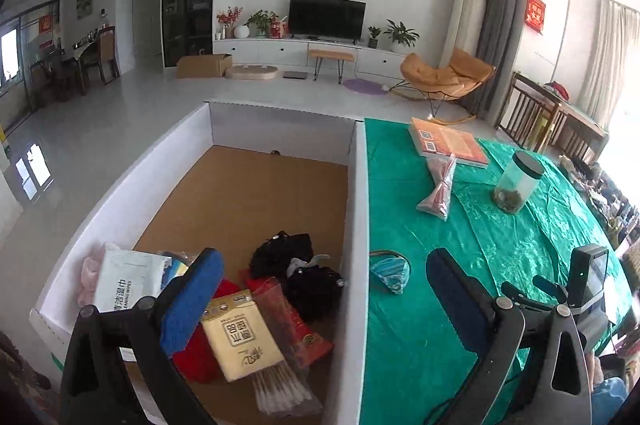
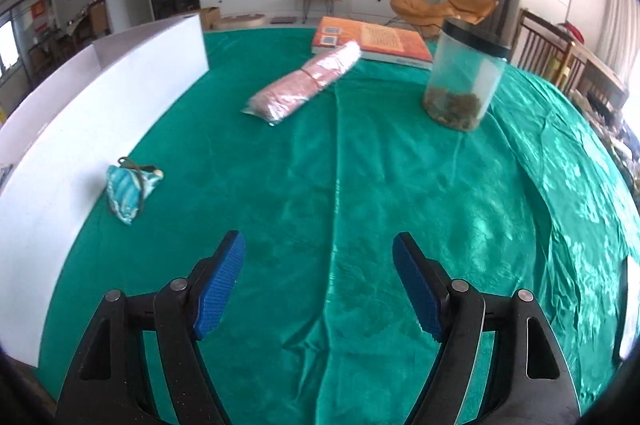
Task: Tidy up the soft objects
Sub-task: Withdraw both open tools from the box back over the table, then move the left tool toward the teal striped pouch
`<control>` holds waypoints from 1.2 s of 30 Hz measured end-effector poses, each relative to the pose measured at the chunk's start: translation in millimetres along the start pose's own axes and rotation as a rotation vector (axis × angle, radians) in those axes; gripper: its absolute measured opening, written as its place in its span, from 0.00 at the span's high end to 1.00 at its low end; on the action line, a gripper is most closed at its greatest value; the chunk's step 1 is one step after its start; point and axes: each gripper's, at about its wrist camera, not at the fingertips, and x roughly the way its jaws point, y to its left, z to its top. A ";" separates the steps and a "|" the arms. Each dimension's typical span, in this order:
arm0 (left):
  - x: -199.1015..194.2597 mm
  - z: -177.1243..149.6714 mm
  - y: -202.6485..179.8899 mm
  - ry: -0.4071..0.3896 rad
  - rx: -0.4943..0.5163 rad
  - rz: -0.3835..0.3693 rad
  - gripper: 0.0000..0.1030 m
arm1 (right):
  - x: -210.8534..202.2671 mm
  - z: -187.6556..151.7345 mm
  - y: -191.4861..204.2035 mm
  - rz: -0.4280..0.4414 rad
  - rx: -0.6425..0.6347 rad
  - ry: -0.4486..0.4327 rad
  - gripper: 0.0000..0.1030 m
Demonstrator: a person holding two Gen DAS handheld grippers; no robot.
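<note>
A white cardboard box [image 1: 358, 209] stands left of the green-clothed table [image 1: 500, 245]. Inside lie a tissue pack [image 1: 238, 335], black cloth items [image 1: 296, 265], a red packet [image 1: 298, 321], cotton swabs [image 1: 282, 391] and a wet-wipes pack [image 1: 128, 279]. A small teal pouch [image 1: 390, 271] lies on the cloth by the box wall; it also shows in the right wrist view [image 2: 128, 191]. A pink wrapped roll [image 2: 304, 85] lies mid-table. My left gripper [image 1: 324, 293] is open and empty, straddling the box wall. My right gripper [image 2: 320, 277] is open and empty above the cloth.
A clear jar [image 2: 464, 77] with a black lid stands at the back right beside an orange book [image 2: 372, 41]. The box wall [image 2: 100, 113] runs along the left. The right gripper's body [image 1: 584, 285] shows in the left wrist view. Chairs stand beyond the table.
</note>
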 end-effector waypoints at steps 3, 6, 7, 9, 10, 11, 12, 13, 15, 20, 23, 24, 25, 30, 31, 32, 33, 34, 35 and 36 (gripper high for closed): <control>-2.3 -3.0 -42.0 0.013 0.074 -0.071 0.02 | -1.0 -17.6 -31.3 -0.058 0.042 -0.021 0.23; 1.3 -10.1 -78.6 0.044 0.119 -0.145 0.02 | 0.3 -22.4 -41.2 -0.077 0.043 -0.014 0.23; 3.0 -13.4 -90.7 0.059 0.136 -0.163 0.02 | 2.5 -19.4 -42.5 -0.068 0.054 -0.007 0.23; 5.4 -22.1 -113.5 0.085 0.174 -0.182 0.02 | 3.2 -18.2 -46.1 -0.064 0.065 -0.002 0.23; 7.4 -26.6 -123.0 0.097 0.195 -0.185 0.02 | 1.8 -19.1 -46.0 -0.058 0.071 0.002 0.23; 7.9 -31.2 -130.9 0.110 0.216 -0.187 0.02 | 2.7 -18.8 -48.3 -0.050 0.077 0.007 0.23; 10.9 -34.7 -138.1 0.123 0.233 -0.188 0.02 | 3.2 -20.3 -50.1 -0.046 0.085 0.012 0.23; 12.5 -38.8 -145.1 0.137 0.243 -0.190 0.02 | 4.5 -20.1 -52.4 -0.042 0.093 0.018 0.23; 16.1 -45.9 -153.2 0.160 0.254 -0.202 0.02 | 2.0 -24.7 -51.7 -0.032 0.114 0.032 0.24; 24.5 -58.1 -156.3 0.191 0.274 -0.196 0.02 | 0.1 -28.5 -47.9 -0.033 0.116 0.035 0.22; 29.1 -61.1 -155.9 0.201 0.272 -0.189 0.02 | 1.1 -29.5 -47.3 -0.033 0.112 0.038 0.21; 30.1 -62.0 -153.9 0.204 0.268 -0.188 0.02 | 1.3 -29.8 -47.1 -0.033 0.111 0.039 0.21; 30.9 -62.8 -152.9 0.207 0.263 -0.186 0.02 | 1.4 -29.9 -46.8 -0.034 0.110 0.040 0.21; 37.1 -70.4 -148.6 0.236 0.251 -0.182 0.02 | 2.7 -30.1 -44.7 -0.041 0.097 0.047 0.20; 38.2 -72.2 -149.1 0.241 0.256 -0.179 0.02 | 2.8 -30.2 -44.5 -0.041 0.095 0.048 0.19; 39.1 -73.6 -148.8 0.245 0.262 -0.176 0.02 | 2.8 -30.3 -44.0 -0.041 0.094 0.048 0.19; 39.8 -75.6 -149.4 0.248 0.269 -0.172 0.02 | 2.7 -30.4 -43.9 -0.041 0.094 0.049 0.19; 40.3 -76.8 -149.9 0.250 0.276 -0.169 0.02 | 2.5 -30.4 -44.0 -0.040 0.095 0.048 0.19; 40.4 -77.5 -150.8 0.252 0.281 -0.167 0.02 | 2.7 -30.3 -43.8 -0.041 0.094 0.048 0.19; 40.9 -78.3 -151.1 0.253 0.284 -0.166 0.02 | 2.8 -30.2 -43.8 -0.041 0.094 0.049 0.19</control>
